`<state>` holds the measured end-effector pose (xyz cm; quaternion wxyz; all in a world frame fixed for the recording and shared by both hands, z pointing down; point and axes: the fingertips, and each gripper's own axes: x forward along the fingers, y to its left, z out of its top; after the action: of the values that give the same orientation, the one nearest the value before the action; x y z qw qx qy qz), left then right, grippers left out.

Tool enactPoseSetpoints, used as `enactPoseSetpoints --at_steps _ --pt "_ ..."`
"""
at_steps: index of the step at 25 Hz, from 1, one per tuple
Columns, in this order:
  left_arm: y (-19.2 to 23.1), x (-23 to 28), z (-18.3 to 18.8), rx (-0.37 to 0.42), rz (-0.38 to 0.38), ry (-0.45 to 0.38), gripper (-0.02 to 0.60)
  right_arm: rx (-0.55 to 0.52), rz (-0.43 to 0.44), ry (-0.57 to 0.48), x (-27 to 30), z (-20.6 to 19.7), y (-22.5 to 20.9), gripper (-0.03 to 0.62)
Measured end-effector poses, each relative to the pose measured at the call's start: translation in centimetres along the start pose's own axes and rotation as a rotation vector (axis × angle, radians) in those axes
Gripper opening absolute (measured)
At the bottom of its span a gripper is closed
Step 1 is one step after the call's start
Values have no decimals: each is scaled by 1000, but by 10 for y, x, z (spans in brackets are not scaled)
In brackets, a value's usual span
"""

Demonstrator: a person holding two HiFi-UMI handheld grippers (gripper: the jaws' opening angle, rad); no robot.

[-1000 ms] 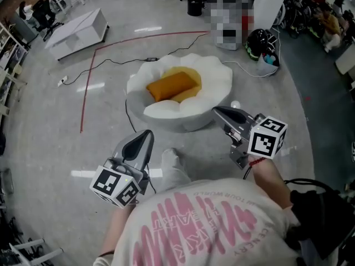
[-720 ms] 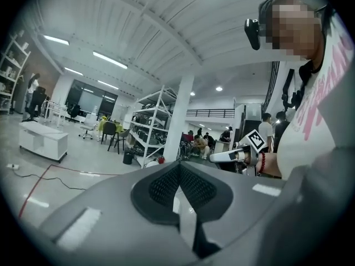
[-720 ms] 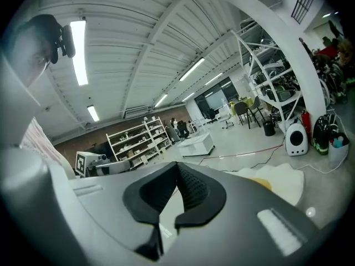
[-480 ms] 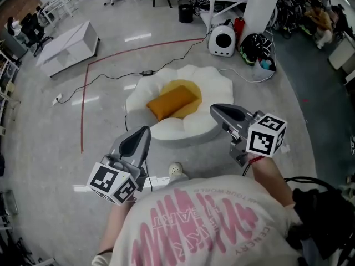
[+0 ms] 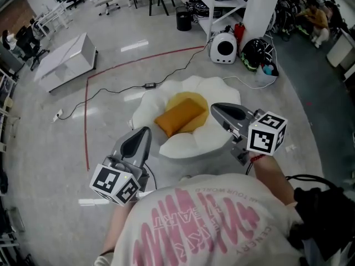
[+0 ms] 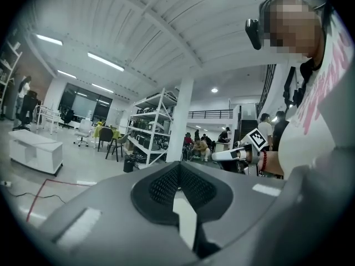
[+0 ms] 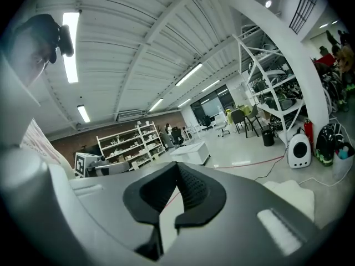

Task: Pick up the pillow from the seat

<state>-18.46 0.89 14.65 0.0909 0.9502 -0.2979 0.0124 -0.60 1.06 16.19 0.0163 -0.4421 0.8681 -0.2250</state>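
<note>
An orange pillow (image 5: 180, 116) lies in the yellow middle of a white flower-shaped floor seat (image 5: 188, 140) in the head view. My left gripper (image 5: 145, 132) is shut and empty, held short of the seat's near left edge. On the other side, my right gripper (image 5: 215, 107) is shut with nothing in it, and it stands over the seat's right side in the picture. Both point level, out across the room. A white petal of the seat (image 7: 288, 193) shows at the right in the right gripper view. The pillow is not seen in either gripper view.
Black cables (image 5: 119, 79) and a red floor line (image 5: 86, 121) run left of the seat. A white low cabinet (image 5: 61, 60) stands far left. A white pillar (image 5: 260, 4), a white pet carrier (image 5: 223, 47), a black helmet (image 5: 256, 43) and shelving stand behind. People sit at the far right.
The seat and pillow have come nearer and lower in the head view as I walked toward them. Both grippers stay shut and keep their places in the picture.
</note>
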Motion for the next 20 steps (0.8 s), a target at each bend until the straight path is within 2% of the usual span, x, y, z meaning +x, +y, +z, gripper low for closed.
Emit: enactPoseSetpoints --at_steps 4,7,11,14,17,20 --pt "31 13 10 -17 -6 -53 14 -28 -15 -10 22 11 -9 5" --pt "48 16 14 -41 -5 -100 14 -75 -64 10 26 11 -19 5" --pt "69 28 -3 -60 11 -38 14 -47 -105 49 35 5 -38 5" --pt "77 35 -13 -84 35 -27 14 6 -92 62 44 1 -50 5" --pt "78 37 -21 -95 84 -52 14 10 -63 90 53 -7 -61 5" --pt "84 51 -30 -109 131 -38 14 11 -23 128 69 -7 -81 5"
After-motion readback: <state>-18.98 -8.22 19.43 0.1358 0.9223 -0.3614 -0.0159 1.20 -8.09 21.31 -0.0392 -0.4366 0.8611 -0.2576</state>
